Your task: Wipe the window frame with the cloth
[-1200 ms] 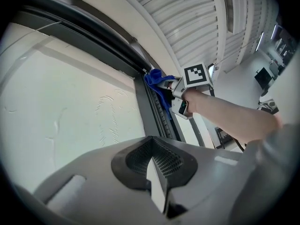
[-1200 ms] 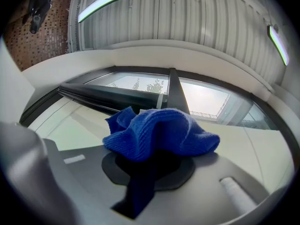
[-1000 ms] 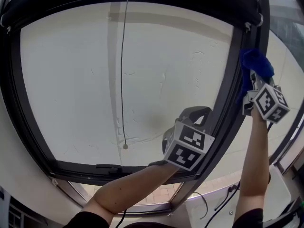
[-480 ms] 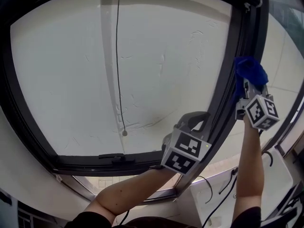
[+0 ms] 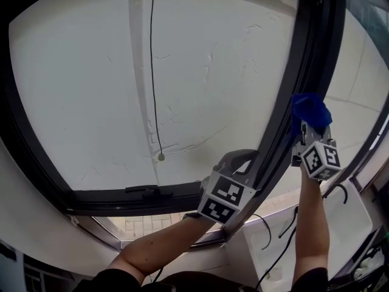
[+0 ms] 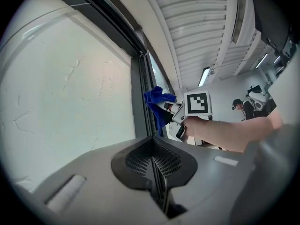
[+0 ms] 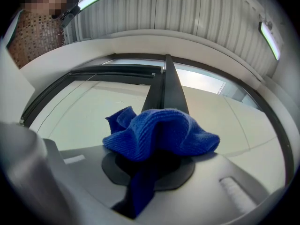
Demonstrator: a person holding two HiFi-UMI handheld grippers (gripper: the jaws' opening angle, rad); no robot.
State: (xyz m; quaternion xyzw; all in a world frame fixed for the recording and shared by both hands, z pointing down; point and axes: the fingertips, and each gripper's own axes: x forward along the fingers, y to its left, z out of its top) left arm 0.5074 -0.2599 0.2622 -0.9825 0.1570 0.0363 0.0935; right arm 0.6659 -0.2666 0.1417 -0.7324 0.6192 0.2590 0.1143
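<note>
R gripper [image 5: 307, 131] slid down frame [image 5: 289, 90], jaws clamping cloth [image 5: 310, 109]; L gripper [image 6: 155, 175] closed.

The head view looks from the person's head at the window from close by. It takes in the pale pane [image 5: 182, 72], the dark window frame [image 5: 285, 120] and both grippers. The left gripper view rides on the left gripper [image 6: 157, 172] and faces up along the right side of the frame. The right gripper [image 6: 169, 110] and its blue cloth [image 6: 157, 102] are near ahead of it. The right gripper view faces that same side of the frame from very near, with the cloth filling its foreground. All three views share this side of the frame and the cloth. The head view and the left gripper view also share the right gripper.
</note>
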